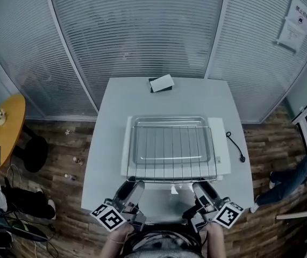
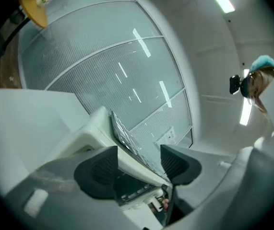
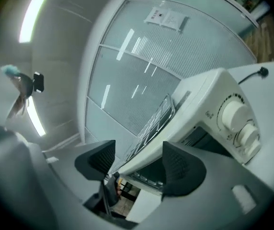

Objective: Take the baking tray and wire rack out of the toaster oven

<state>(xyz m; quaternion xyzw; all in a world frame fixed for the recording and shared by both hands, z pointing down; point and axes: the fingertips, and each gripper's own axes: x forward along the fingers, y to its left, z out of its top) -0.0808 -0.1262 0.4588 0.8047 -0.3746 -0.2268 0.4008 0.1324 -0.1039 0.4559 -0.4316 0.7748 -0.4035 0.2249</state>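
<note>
Just beyond left gripper (image 1: 133,186), wire rack (image 1: 169,144)

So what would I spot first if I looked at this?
The shiny silver wire rack lying on top of the white toaster oven, in the middle of the white table, catches the eye first. Right in front of it, at the bottom of the head view, the left tool and the right tool point at the oven with jaws apart, holding nothing.
</note>
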